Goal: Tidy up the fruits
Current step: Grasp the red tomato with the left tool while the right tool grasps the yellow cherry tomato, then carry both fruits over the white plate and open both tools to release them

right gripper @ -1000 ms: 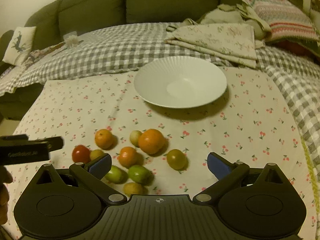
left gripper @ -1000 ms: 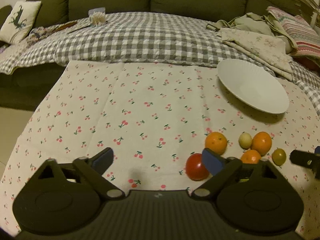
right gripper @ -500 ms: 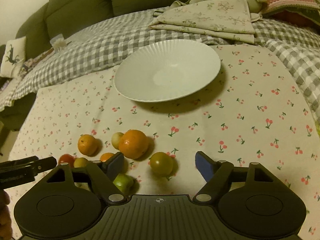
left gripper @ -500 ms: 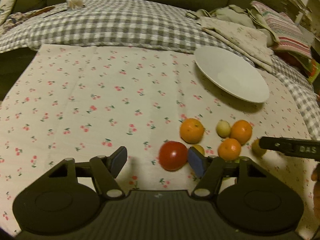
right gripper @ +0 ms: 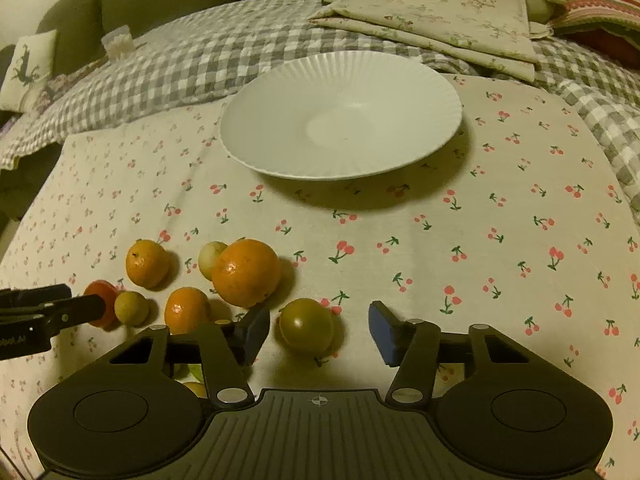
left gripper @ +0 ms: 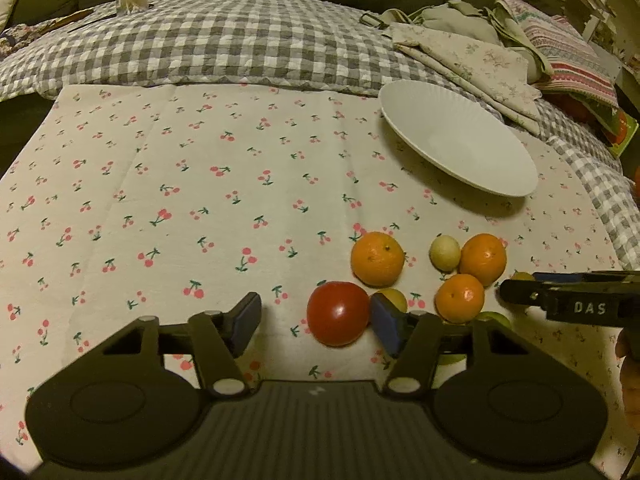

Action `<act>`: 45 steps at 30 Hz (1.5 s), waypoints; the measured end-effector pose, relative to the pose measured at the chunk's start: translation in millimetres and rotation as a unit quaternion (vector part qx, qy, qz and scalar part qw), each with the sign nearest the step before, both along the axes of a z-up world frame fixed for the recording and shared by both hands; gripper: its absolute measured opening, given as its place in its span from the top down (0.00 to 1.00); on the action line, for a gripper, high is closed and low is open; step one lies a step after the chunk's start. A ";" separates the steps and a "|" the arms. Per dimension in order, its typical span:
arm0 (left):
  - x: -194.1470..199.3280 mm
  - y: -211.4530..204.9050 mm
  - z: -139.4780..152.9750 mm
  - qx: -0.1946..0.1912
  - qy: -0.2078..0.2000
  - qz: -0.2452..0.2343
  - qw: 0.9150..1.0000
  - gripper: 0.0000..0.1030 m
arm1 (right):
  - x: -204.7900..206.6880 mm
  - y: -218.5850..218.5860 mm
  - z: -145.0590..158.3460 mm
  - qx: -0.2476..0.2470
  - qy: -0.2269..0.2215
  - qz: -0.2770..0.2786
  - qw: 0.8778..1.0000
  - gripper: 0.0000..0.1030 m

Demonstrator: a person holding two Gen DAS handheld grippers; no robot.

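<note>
Cloth [right gripper: 500, 280] lies bare (seemingly) right of green fruit [right gripper: 306, 325].

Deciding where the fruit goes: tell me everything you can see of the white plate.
The white plate is round, wide and shallow, with a fluted rim and a smooth centre; it looks like glazed ceramic. It holds nothing and sits on the cherry-print cloth, beyond the fruit, casting a shadow toward the cameras. Nothing else touches it.

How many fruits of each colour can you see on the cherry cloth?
Orange fruits: 3
Red fruit: 1
Green or yellowish fruits: 3
Total: 7 in plain view; a few more green ones are partly hidden.
</note>
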State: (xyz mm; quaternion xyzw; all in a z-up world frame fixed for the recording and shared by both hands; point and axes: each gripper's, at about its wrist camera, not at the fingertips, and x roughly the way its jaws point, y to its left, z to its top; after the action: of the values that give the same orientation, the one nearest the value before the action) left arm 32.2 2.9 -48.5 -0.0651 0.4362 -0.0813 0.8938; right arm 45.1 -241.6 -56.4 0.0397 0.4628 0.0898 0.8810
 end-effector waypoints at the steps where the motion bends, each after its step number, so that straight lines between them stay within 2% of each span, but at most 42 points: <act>1: 0.1 -0.2 -0.1 -0.004 -0.002 -0.003 1.000 0.49 | 0.1 1.2 -0.3 -0.002 0.002 0.003 1.000 0.55; 8: 0.7 -1.5 2.0 -0.027 -0.008 -0.021 0.999 0.68 | -1.4 6.8 -2.3 -0.015 -0.002 0.015 1.000 0.75; 31: -5.1 -0.4 12.0 -0.018 -0.026 -0.013 0.999 0.69 | -8.7 17.2 12.9 -0.049 -0.035 0.018 0.998 0.75; 45: -1.0 -17.4 38.9 -0.018 -0.055 -0.032 0.998 0.69 | -10.7 15.8 33.5 -0.061 -0.064 0.017 0.996 0.75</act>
State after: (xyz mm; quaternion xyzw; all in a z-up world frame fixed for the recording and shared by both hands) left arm 31.2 -14.6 -9.6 -0.0621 0.3867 -0.1212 0.9121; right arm 34.4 -225.7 -22.8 -0.0281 0.4110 0.0789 0.9078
